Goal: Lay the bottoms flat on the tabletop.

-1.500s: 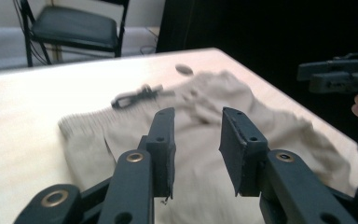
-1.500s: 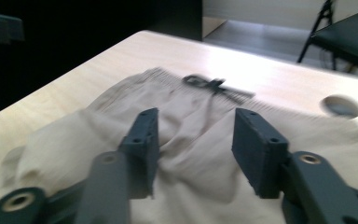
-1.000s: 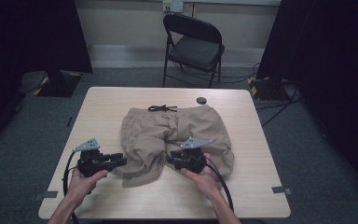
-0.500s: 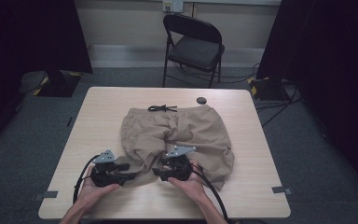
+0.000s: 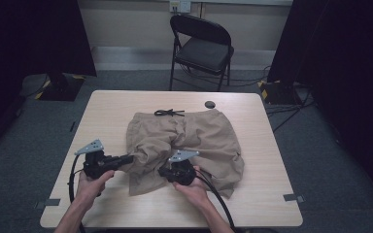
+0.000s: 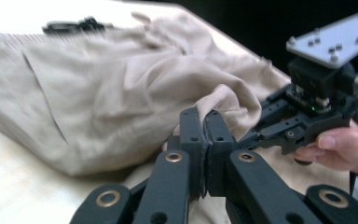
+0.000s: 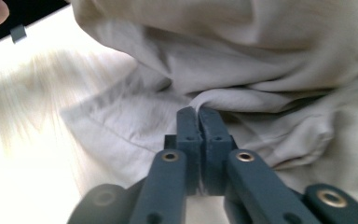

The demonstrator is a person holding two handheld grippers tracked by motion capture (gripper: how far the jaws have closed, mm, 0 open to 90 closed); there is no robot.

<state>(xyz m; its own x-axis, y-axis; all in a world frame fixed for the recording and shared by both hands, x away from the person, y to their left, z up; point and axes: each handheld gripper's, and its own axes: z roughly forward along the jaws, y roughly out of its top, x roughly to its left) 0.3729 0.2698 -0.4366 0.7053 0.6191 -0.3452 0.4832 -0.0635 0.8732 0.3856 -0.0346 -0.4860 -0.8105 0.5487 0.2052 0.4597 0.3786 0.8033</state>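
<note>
Table carries shorts, half bunched; I have left gripper clamped on cloth, right gripper pinching fold; folding barely begun, most left.

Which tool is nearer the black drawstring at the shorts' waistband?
Right, narrowly. The right tool grips fabric mid-shorts, straight below the black drawstring. The left tool pinches the shorts' left edge, off to the side.
</note>
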